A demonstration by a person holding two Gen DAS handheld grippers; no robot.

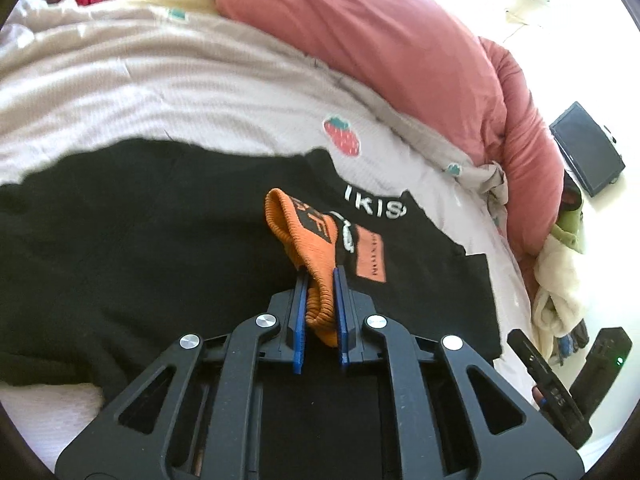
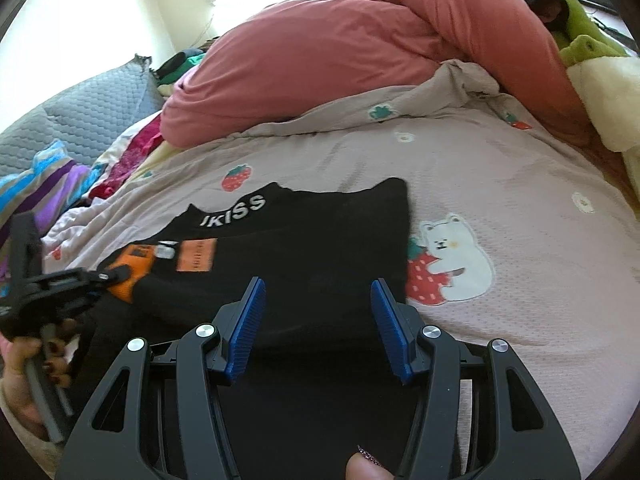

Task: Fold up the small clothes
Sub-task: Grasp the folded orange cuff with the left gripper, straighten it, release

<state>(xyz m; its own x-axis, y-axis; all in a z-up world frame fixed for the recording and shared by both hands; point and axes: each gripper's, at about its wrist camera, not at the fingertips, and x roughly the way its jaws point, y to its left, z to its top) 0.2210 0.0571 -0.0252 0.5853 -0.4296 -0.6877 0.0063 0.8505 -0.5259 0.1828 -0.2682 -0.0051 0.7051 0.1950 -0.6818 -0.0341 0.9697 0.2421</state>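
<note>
- Left wrist view: we see the left claw (image 1: pixel 320 280) clenched on the orange ribbed cuff (image 1: pixel 316 248) of the black garment (image 1: pixel 160 240); the blue pads (image 1: pixel 301 312) press the bunched knit from both sides.
- The cuff rises out of the claw tips and folds away from the camera, its free end lying over the black fabric just beside the white lettering (image 1: pixel 376 206).
- An orange label patch (image 1: pixel 370 256) sits on the garment just right of the claw tips.
- The garment lies spread on the bed (image 1: pixel 200 92), whose pale pink cover bears a strawberry print (image 1: pixel 342 136). A salmon duvet (image 1: pixel 380 32) is heaped behind it.
- At the lower right edge of this view, part of the right claw (image 1: pixel 548 384) shows as a dark body; its state cannot be read here.
- Right wrist view: the right claw (image 2: pixel 318 304) stands released, its blue pads (image 2: pixel 250 320) well apart, with nothing gripped.
- Between and ahead of these pads lies the black garment (image 2: pixel 320 248), its right edge close to the bear-and-strawberry print (image 2: pixel 452 264) on the bed cover (image 2: pixel 520 200).
- To the left in this view, the left claw (image 2: pixel 106 276) grips the orange cuff (image 2: pixel 130 276); a hand (image 2: pixel 36 356) holds its handle.
- A fingertip (image 2: pixel 364 468) shows at the bottom edge.
</note>
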